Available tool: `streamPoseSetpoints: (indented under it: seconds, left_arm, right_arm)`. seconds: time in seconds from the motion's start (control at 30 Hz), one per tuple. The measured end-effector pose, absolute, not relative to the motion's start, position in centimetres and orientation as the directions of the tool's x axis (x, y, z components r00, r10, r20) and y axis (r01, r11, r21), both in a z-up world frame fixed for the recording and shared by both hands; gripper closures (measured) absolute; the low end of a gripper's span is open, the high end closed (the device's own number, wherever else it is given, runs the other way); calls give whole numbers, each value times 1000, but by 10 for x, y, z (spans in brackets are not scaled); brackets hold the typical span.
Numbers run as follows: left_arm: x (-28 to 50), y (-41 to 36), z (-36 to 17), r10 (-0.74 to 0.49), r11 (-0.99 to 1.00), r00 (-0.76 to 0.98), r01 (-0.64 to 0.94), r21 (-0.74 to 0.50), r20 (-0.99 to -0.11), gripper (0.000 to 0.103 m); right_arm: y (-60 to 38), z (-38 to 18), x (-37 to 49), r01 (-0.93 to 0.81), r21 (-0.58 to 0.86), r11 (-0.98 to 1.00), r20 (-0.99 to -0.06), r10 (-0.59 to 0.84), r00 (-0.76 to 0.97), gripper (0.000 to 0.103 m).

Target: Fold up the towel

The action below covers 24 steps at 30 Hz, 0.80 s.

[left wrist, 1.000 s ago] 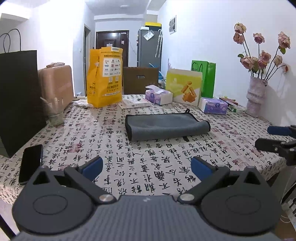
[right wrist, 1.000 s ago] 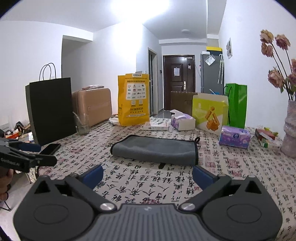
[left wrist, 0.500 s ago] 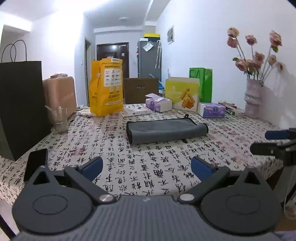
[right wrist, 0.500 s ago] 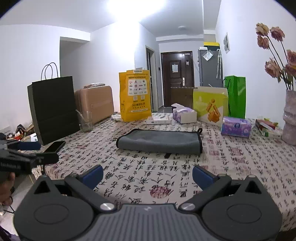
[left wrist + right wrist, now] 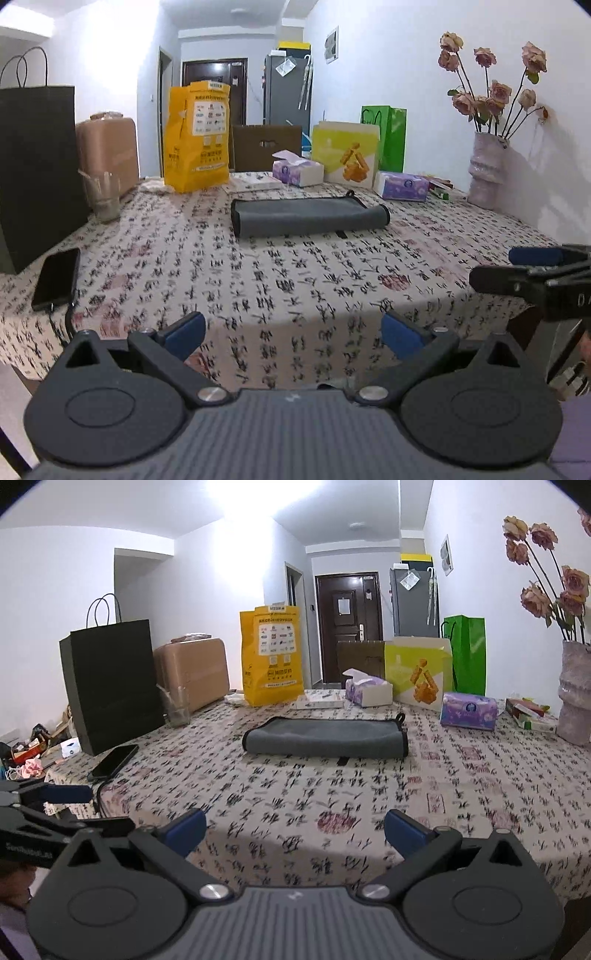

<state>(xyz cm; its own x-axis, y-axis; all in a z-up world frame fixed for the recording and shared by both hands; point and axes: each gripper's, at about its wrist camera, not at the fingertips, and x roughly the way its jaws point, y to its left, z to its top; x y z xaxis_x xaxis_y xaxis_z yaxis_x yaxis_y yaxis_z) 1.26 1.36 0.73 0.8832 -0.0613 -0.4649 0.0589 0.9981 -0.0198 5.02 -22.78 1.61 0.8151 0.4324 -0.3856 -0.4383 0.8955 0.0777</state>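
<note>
Towel of grey microfibre with dark piping (image 5: pixel 308 218) lies folded into a long flat band near the middle of the worktop (image 5: pixel 295 280), well apart from both claws. The left claw (image 5: pixel 293 334) hangs at the near edge of the worktop, its two blue-padded fingers (image 5: pixel 186 330) spread wide with nothing between them. The right claw (image 5: pixel 295 829) hangs at the same near edge further to the right, fingers equally wide and gripping nothing; in the left wrist view it shows at the right border (image 5: pixel 532 273), and the left claw shows at the left border of the right wrist view (image 5: pixel 55 805).

Past the claws, the white tablecloth printed with black calligraphy and red seals (image 5: pixel 332 794) covers the worktop. A black smartphone with a cable (image 5: pixel 56 278) rests by the left edge, beside a tall black paper bag with loop handles (image 5: pixel 35 162). A clear drinking glass (image 5: pixel 103 199) stands just behind the bag, near a tan hard-shell suitcase (image 5: pixel 109 151).

Beyond the towel stand a yellow printed sack (image 5: pixel 197 138), a purple-and-white tissue box (image 5: pixel 297 171), a lime-yellow gift bag (image 5: pixel 347 153), a green paper bag (image 5: pixel 388 136) and a purple pack of tissues (image 5: pixel 402 186). At the far right, a pale ribbed vase of dried pink roses (image 5: pixel 487 166) stands against the wall.
</note>
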Motion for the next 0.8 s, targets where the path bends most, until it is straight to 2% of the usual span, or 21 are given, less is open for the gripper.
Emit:
streamPoseSetpoints:
  seconds: [0.27, 0.8]
  left_arm:
    - [1, 13, 14, -12, 1000, 899, 5, -17, -438, 0]
    - [-2, 11, 16, -16, 1000, 904, 7, -23, -428, 0]
  right_arm:
    - [-230, 7, 31, -424, 110, 899, -409, 430, 805, 0]
    - [-233, 8, 20, -412, 114, 904, -395, 421, 816, 0]
